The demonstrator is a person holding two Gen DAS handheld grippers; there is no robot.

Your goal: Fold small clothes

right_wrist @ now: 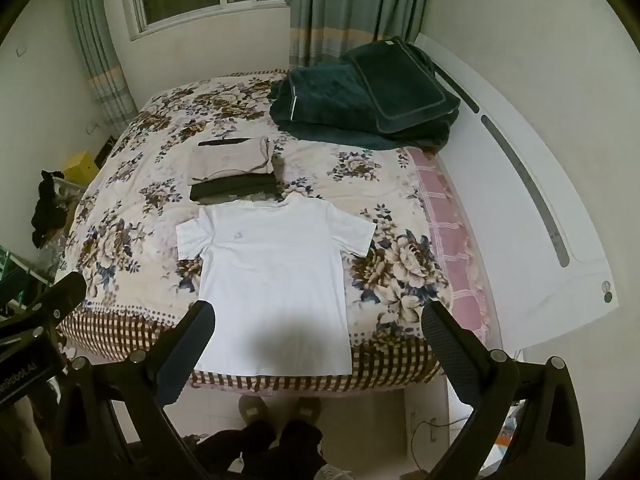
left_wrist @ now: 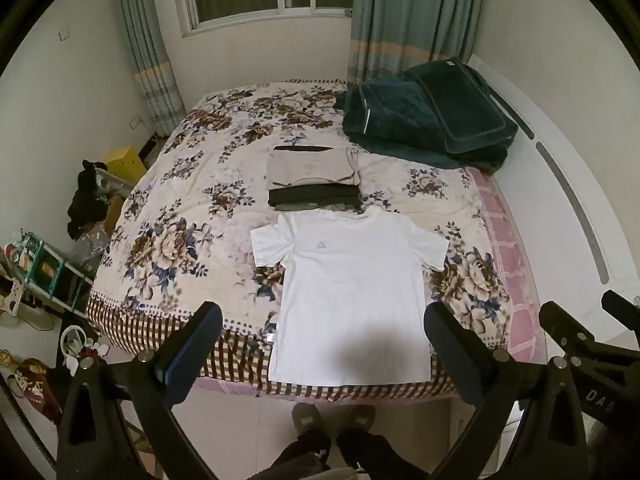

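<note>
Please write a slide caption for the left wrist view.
Open left gripper above a flat white cotton T-shirt on the floral bedspread.

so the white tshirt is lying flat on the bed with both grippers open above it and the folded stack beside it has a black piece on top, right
Not quite: the top piece of the folded stack is beige, with the black one under it, as the left wrist view shows. The rest holds: the white t-shirt lies flat on the bed, and the left gripper and right gripper are both open above it.

One white T-shirt (left_wrist: 352,292), two folded garments (left_wrist: 314,178), two grippers (left_wrist: 324,336).
</note>
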